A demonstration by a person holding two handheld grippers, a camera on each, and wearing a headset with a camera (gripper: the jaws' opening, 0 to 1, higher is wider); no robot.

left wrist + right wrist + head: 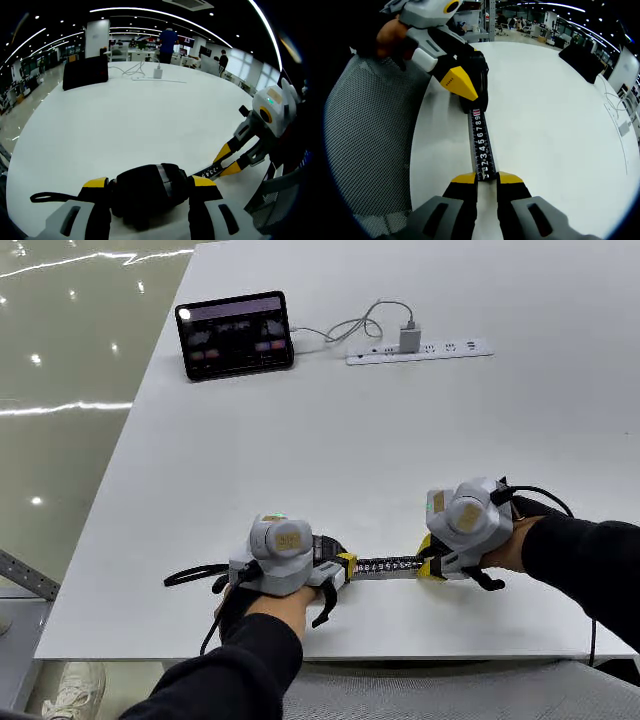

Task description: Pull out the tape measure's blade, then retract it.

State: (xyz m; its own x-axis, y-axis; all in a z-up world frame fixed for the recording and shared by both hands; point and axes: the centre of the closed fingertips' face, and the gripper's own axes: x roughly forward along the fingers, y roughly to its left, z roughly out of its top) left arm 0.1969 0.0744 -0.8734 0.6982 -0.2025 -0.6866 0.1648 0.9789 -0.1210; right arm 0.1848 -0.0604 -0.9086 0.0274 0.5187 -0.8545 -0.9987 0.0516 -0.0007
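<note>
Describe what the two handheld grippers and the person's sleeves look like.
The left gripper and right gripper match: pale grey rounded bodies and black jaws ending in yellow tips. Black straps and a black cable trail off them. The person wears black long sleeves.

Open-plan hall under long ceiling light strips (150, 11). White workbench (400, 430) above glossy pale floor (70, 350) mirroring lights. Dark tablet (235, 334), white power strip (420, 350) with plugged charger (410, 338) at far edge. Grey mesh chair seat (370, 140) alongside. Person in blue (168, 40) beyond.
</note>
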